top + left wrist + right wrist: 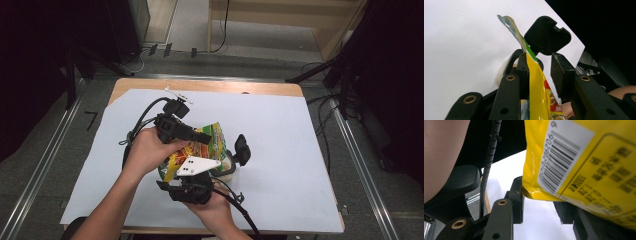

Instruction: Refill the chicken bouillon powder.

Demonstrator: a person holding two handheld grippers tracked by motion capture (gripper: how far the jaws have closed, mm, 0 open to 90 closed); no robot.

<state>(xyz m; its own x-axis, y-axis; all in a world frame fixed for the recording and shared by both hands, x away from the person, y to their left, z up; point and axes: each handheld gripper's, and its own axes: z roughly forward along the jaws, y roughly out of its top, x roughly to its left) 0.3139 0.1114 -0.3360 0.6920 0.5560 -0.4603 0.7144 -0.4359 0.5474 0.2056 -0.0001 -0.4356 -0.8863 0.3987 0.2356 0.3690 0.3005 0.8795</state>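
Fingers of the left gripper (537, 75) stand a little apart with one yellow snack bag (536, 92) between them; the bag lies against the left finger (522, 75), while a gap shows at the right one. Across from them, the right gripper (539, 202) has the bag's barcode corner sitting between its fingers, and I cannot tell whether they pinch it. Beneath both lies one white sheet (300, 150) over one wooden table (210, 86), with plenty of bare sheet beyond the fingers on every side. Two hands, left hand (147, 150) and right hand (215, 207), hold the tools near the table's near edge. One pale round container (227, 167) sits just beside the bag.
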